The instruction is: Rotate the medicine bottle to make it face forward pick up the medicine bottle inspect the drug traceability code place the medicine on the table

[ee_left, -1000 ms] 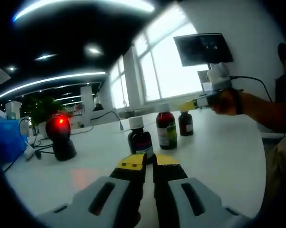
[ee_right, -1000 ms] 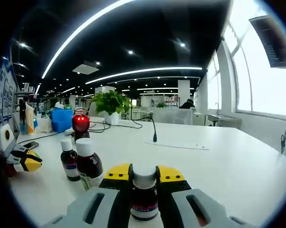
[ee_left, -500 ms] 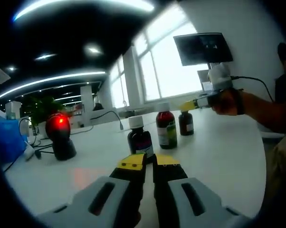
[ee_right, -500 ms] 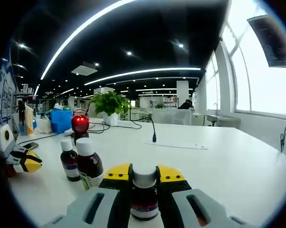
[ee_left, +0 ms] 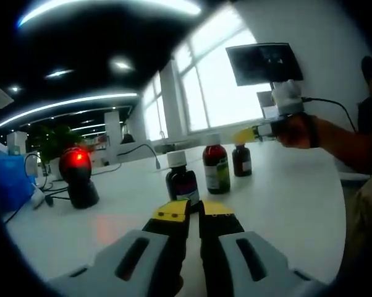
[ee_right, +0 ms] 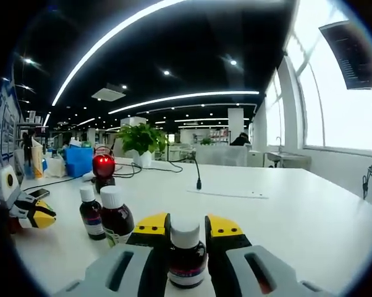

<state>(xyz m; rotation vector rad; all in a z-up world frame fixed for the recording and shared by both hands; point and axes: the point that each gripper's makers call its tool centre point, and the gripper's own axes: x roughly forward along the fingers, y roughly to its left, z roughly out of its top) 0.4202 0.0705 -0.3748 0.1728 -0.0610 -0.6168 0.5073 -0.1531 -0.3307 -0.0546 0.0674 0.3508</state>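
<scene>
A small dark medicine bottle (ee_right: pixel 186 260) with a white cap stands on the white table (ee_right: pixel 285 216), between the jaws of my right gripper (ee_right: pixel 187 226). The jaws flank its cap with thin dark gaps, so the gripper looks open. In the left gripper view the same bottle (ee_left: pixel 241 161) stands on the table, with the right gripper (ee_left: pixel 246 134) just above its cap and a person's hand (ee_left: pixel 297 131) behind. My left gripper (ee_left: pixel 193 210) hovers low over the table, shut on nothing; its yellow tip (ee_right: pixel 33 211) also shows at far left.
Two more bottles (ee_left: pixel 181 180) (ee_left: pixel 216 168) stand in a row beside the small one, also seen as a pair (ee_right: pixel 90 210) (ee_right: pixel 115 218). A red-lit scanner (ee_left: pixel 78 178) sits to the left with cables. A blue box (ee_right: pixel 80 158) and a plant (ee_right: pixel 139 139) stand far back.
My right gripper has risen slightly and its jaws have parted a little, while the small bottle stays on the table. The left gripper has not moved.
</scene>
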